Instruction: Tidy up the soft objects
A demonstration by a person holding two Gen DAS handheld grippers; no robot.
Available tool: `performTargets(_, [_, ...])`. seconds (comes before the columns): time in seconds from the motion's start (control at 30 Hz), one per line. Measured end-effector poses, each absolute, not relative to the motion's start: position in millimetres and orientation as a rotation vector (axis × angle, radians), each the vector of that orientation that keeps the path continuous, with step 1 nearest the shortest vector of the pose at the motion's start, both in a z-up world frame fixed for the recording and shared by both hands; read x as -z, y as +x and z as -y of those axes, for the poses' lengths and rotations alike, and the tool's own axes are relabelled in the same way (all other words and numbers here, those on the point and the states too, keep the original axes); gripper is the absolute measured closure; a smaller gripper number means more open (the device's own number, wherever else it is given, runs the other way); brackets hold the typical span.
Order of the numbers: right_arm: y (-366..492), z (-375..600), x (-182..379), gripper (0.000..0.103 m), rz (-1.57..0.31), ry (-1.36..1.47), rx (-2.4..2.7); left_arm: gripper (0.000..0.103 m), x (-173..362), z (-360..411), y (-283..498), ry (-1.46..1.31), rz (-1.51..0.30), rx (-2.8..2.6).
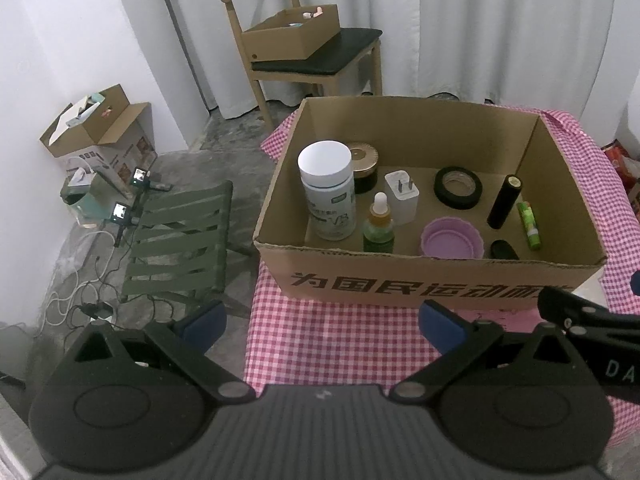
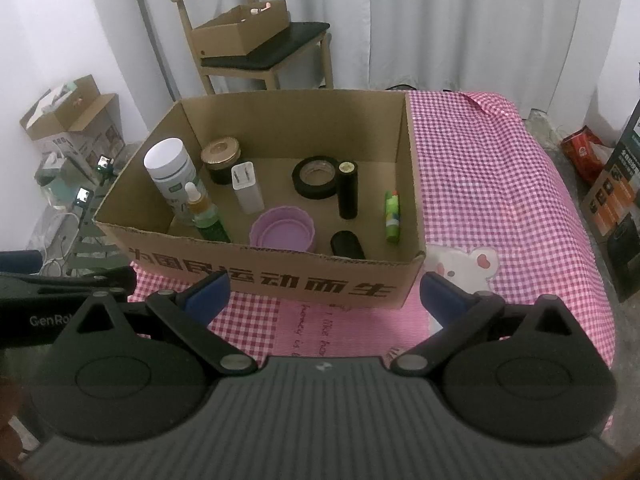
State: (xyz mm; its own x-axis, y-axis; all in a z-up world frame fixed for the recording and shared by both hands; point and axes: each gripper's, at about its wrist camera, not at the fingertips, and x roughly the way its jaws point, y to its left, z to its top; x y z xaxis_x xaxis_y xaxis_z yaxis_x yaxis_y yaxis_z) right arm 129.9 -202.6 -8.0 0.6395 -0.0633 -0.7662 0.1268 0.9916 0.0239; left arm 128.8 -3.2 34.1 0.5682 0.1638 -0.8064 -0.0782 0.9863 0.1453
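Cardboard box (image 2: pixel 280 280), printed "运动而生"; "GenRo" gripper (image 2: pixel 48 312)

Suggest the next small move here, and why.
Probably lower the right gripper over the box toward the purple cup. Both grippers are open, empty and short of the box; the left gripper sits further off. The cup looks like the softest item, near the front wall.
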Motion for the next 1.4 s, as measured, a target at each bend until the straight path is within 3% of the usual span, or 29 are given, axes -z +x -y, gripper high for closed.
performTargets(1.4, [130.5, 201.8, 6.1, 0.001, -0.868, 0.071, 0.112, 0.000, -35.1, 3.3, 128.0, 0.106, -0.951, -0.149])
